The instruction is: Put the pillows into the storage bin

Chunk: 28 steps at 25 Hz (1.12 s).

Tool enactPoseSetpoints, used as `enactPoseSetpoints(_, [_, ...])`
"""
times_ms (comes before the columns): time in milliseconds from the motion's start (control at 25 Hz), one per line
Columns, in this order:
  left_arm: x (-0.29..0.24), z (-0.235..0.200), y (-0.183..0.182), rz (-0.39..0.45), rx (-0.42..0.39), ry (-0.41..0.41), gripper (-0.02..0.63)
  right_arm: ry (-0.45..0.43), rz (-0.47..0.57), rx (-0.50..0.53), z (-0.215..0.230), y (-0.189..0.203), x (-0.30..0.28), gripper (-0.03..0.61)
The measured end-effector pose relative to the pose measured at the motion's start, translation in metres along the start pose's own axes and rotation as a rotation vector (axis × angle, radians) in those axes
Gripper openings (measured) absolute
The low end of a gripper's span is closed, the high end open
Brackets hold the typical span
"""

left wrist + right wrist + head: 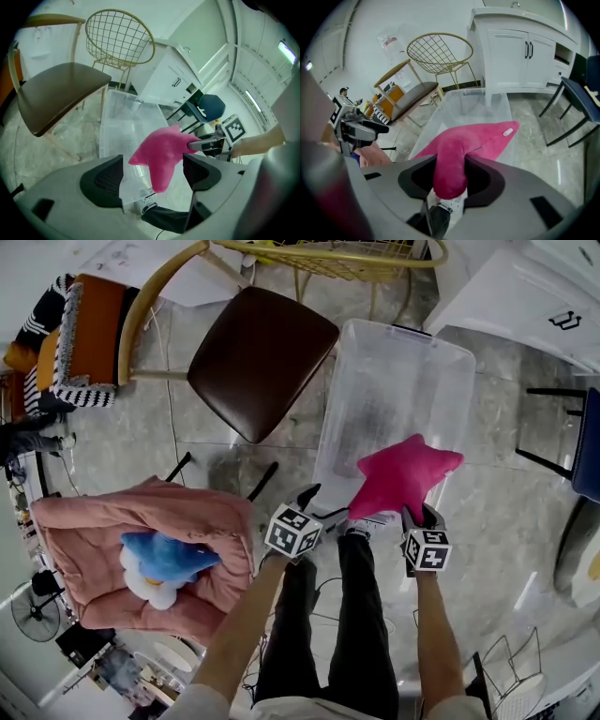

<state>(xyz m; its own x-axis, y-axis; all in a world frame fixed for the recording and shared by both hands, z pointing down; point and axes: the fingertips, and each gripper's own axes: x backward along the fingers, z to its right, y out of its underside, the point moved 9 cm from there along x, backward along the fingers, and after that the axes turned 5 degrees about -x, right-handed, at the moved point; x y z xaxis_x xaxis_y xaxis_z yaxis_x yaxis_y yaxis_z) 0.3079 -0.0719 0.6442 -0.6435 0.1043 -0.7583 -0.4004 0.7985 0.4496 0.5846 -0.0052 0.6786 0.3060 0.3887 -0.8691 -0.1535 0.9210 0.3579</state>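
Observation:
A pink star-shaped pillow (403,474) hangs over the near end of the clear plastic storage bin (412,338). My right gripper (417,515) is shut on one of its points; in the right gripper view the pads squeeze the pillow (459,150) at the gripper (451,176). My left gripper (314,495) stands open just left of the pillow, nothing between its fingers (101,180); the pillow (161,150) floats beyond them, apart. A blue and white plush pillow (164,563) lies on a pink cushioned seat (103,521) at the left.
A brown-seated chair (262,357) stands left of the bin, a gold wire chair (337,259) behind it. A white cabinet (525,296) is at the back right, a dark blue chair (586,446) at the right edge. Orange and striped cushions (84,334) lie far left.

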Motion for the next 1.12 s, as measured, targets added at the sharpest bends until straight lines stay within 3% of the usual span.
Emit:
enactPoseSetpoints(560, [0.035,0.008,0.029,0.036,0.067,0.018,0.387,0.057,-0.033,-0.105,0.027,0.007,-0.116,0.175])
enactPoseSetpoints(680, [0.047,0.003,0.047,0.04,0.082,0.002,0.387,0.09,-0.087,-0.113,0.026,0.023,-0.13,0.203])
enactPoseSetpoints(800, [0.052,0.0,0.062,0.043,0.11,-0.001,0.387,0.113,-0.142,-0.124,0.026,0.038,-0.127,0.219])
enactPoseSetpoints(960, [0.057,0.0,0.072,0.068,0.146,0.0,0.387,0.102,-0.074,-0.148,0.022,0.034,-0.102,0.213])
enactPoseSetpoints(1120, [0.063,-0.001,0.08,0.092,0.161,-0.007,0.387,0.069,-0.057,-0.083,0.007,0.031,-0.084,0.213])
